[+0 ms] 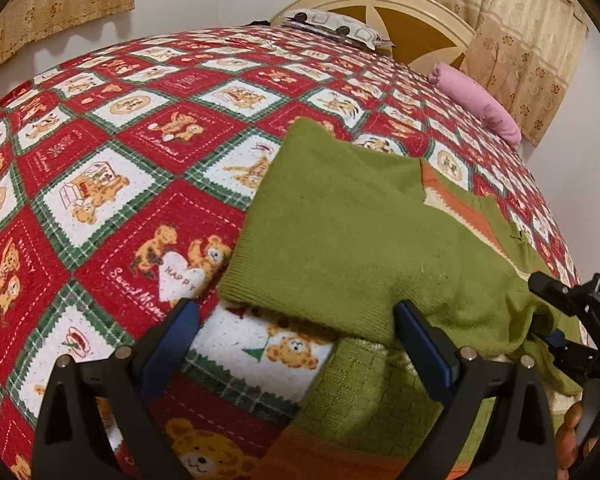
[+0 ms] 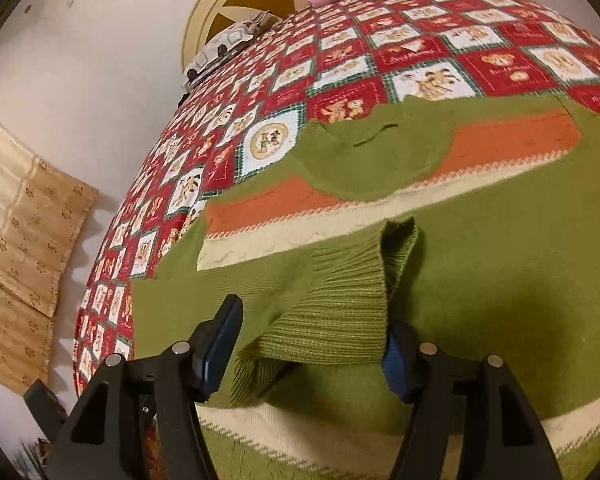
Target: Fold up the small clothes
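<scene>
Green knit sweater (image 2: 480, 264) spread flat on teddy-bear quilt (image 1: 100, 184), folded sleeve lying across the body. Nearest, ribbed cuff (image 2: 332, 320) sitting between the spread jaws of right gripper (image 2: 312, 356), not pinched, long axis running across the tongs; left gripper (image 1: 296, 344) likewise spread wide and holding nothing, hovering at the sweater's near left edge over a folded panel (image 1: 340, 232). Farther off, orange and cream stripes (image 2: 500, 140), then pink pillow (image 1: 480, 104) and headboard (image 1: 400, 12); right side judged closer for the next fold.
</scene>
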### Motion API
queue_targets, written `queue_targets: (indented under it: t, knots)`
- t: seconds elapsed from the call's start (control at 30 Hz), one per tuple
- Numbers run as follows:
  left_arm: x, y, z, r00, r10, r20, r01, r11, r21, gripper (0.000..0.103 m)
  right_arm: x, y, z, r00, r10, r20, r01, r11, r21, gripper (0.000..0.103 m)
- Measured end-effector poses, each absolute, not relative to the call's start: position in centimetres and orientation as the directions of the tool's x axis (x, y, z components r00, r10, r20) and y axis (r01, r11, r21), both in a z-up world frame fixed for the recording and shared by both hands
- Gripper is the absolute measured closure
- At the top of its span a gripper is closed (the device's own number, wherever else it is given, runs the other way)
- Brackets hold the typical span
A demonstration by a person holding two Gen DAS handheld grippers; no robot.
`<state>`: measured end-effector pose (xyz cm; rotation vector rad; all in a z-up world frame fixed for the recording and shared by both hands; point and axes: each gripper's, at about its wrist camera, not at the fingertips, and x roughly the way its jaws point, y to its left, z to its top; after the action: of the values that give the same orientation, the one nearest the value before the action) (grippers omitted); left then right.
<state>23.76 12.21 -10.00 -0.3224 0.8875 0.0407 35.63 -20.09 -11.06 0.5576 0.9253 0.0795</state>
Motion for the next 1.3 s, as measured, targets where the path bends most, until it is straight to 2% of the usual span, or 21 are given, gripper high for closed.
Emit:
queue_targets:
  t: [0.07, 0.13, 0.17, 0.23, 0.4, 0.57, 0.7, 0.8, 1.0, 1.07, 1.13, 1.2, 1.3]
  knots:
    - [23.7, 12.2, -10.0, 0.634, -0.100, -0.767, -0.168, 0.950, -0.262, 0.002, 35.9, -19.7, -11.1, 0.604, 0.279, -0.747, 0.164, 0.873, 0.459, 0.041]
    - [23.8, 12.2, -10.0, 0.634, -0.103, -0.766, -0.168, 0.949, -0.266, 0.002, 35.9, -19.2, -10.9, 0.590, 0.203, -0.782, 0.160, 0.920, 0.359, 0.074]
    - [23.7, 12.2, -10.0, 0.635, -0.105, -0.766, -0.169, 0.948, -0.270, 0.002, 36.0, -18.6, -10.8, 0.573, 0.148, -0.806, 0.148, 0.949, 0.279, 0.079]
    - [23.6, 12.3, -10.0, 0.641, -0.106, -0.760, -0.171, 0.946, -0.277, 0.002, 35.9, -18.0, -9.9, 0.578, 0.152, -0.802, 0.094, 0.964, 0.250, 0.092]
    - [23.1, 12.9, -9.7, 0.665, -0.115, -0.738, -0.180, 0.934, -0.309, 0.003, 34.4, -17.6, -2.9, 0.727, 0.161, -0.668, -0.002, 0.972, 0.233, 0.092]
    - [23.3, 12.4, -9.7, 0.661, -0.103, -0.743, -0.175, 0.942, -0.286, 0.002, 31.9, -18.0, 4.0, 0.837, 0.144, -0.528, -0.046, 0.980, 0.195, 0.092]
    - [23.9, 12.5, -10.2, 0.631, -0.091, -0.770, -0.197, 0.942, -0.273, 0.003, 30.4, -20.2, 6.1, 0.883, 0.072, -0.463, -0.001, 0.989, 0.151, 0.092]
    - [23.9, 12.7, -10.2, 0.629, -0.092, -0.772, -0.200, 0.941, -0.274, 0.003, 30.3, -22.5, 4.5, 0.867, 0.031, -0.498, 0.038, 0.991, 0.127, 0.092]
    - [23.9, 12.4, -10.3, 0.625, -0.078, -0.776, -0.197, 0.947, -0.254, 0.002, 30.1, -27.6, -3.2, 0.773, -0.084, -0.629, 0.145, 0.988, 0.047, 0.092]
    - [23.9, 12.3, -10.3, 0.623, -0.073, -0.779, -0.194, 0.950, -0.244, 0.002, 30.0, -29.6, -6.1, 0.724, -0.076, -0.685, 0.163, 0.985, 0.063, 0.084]
    - [23.9, 12.0, -10.3, 0.620, -0.067, -0.782, -0.188, 0.955, -0.231, 0.001, 29.4, -31.8, -8.2, 0.675, -0.082, -0.734, 0.215, 0.973, 0.088, 0.070]
    - [23.9, 11.8, -10.3, 0.615, -0.064, -0.786, -0.185, 0.957, -0.223, 0.001, 28.2, -33.6, -9.1, 0.649, -0.104, -0.754, 0.274, 0.956, 0.104, 0.067]
    - [24.0, 11.9, -10.4, 0.609, -0.065, -0.791, -0.188, 0.956, -0.223, 0.000, 25.6, -36.2, -8.5, 0.662, -0.150, -0.734, 0.354, 0.926, 0.130, 0.067]
